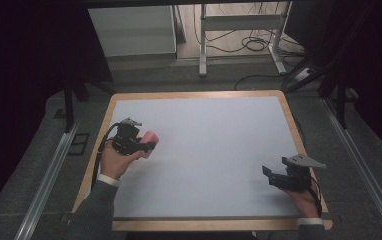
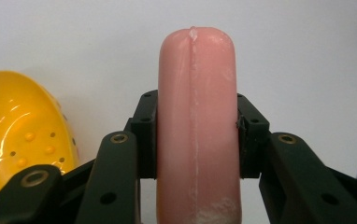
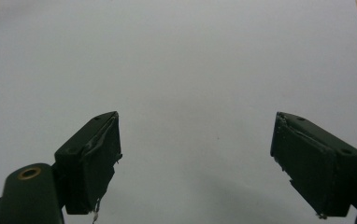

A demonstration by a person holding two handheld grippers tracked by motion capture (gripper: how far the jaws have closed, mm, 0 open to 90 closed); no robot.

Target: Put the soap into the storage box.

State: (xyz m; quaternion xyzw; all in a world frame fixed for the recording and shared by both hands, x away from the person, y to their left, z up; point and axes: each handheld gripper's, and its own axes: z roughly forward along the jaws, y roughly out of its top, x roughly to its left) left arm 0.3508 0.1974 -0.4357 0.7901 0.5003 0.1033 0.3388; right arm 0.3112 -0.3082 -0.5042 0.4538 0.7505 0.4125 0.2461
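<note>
Pinching a pink sausage (image 2: 196, 126), the left gripper (image 2: 196, 140) view reveals a yellow toy (image 2: 20, 135); right gripper (image 3: 195, 163) fingers spread.

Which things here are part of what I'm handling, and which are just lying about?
In hand:
- pink sausage-shaped piece, clamped in the left gripper
- right gripper, jaws open with nothing between them, over the white table

Lying about:
- yellow dimpled object beside the left gripper
</note>
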